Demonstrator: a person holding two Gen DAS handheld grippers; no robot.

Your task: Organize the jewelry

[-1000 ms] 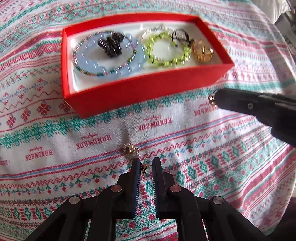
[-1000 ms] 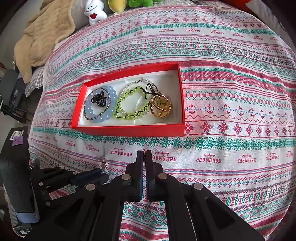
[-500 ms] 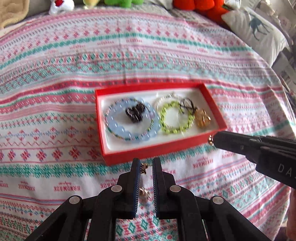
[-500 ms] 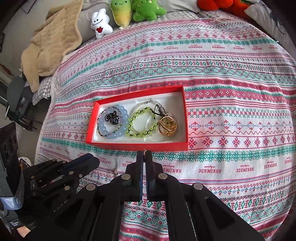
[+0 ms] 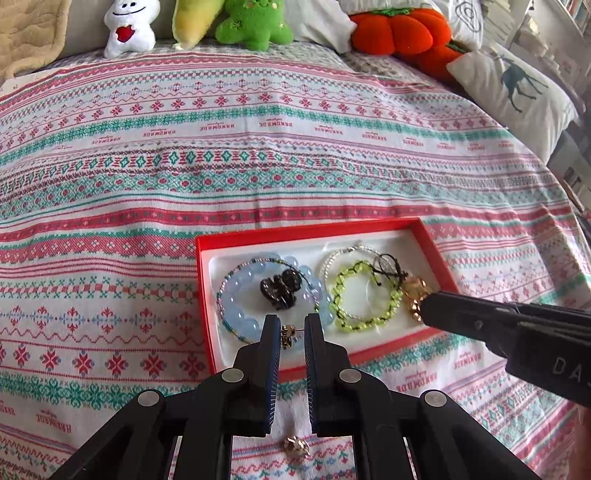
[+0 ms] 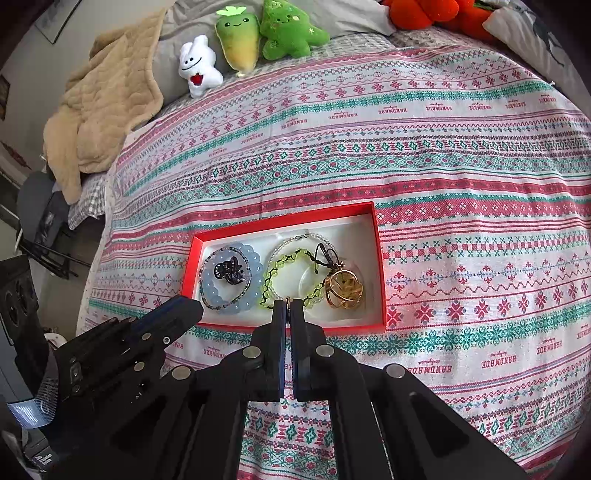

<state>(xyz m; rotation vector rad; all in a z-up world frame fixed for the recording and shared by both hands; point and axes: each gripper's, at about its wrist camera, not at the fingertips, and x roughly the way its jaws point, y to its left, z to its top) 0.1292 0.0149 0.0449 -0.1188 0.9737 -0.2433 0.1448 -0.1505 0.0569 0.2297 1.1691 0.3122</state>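
My left gripper (image 5: 290,326) is shut on a small gold earring (image 5: 287,335), held above the near left part of the red box (image 5: 314,230). A second gold earring (image 5: 297,445) lies on the bedspread below the fingers. The box holds a blue bead bracelet (image 5: 240,314), a black clip (image 5: 280,290), a green bead bracelet (image 5: 345,280) and a gold ring (image 5: 413,286). My right gripper (image 6: 287,306) is shut on a tiny gold piece (image 6: 287,301) over the box's (image 6: 280,221) near edge. The left gripper (image 6: 192,306) shows at the left of the right wrist view.
A patterned bedspread (image 5: 258,166) covers the bed. Plush toys (image 5: 251,22) and an orange pumpkin cushion (image 5: 399,31) line the far edge. A deer pillow (image 5: 517,85) lies at the right. A beige blanket (image 6: 103,103) is piled at the far left, with the bed's edge beyond it.
My left gripper rose off the bedspread with the earring and came over the box's near edge; the other earring stayed on the cloth. The right gripper's tip now reaches over the box.
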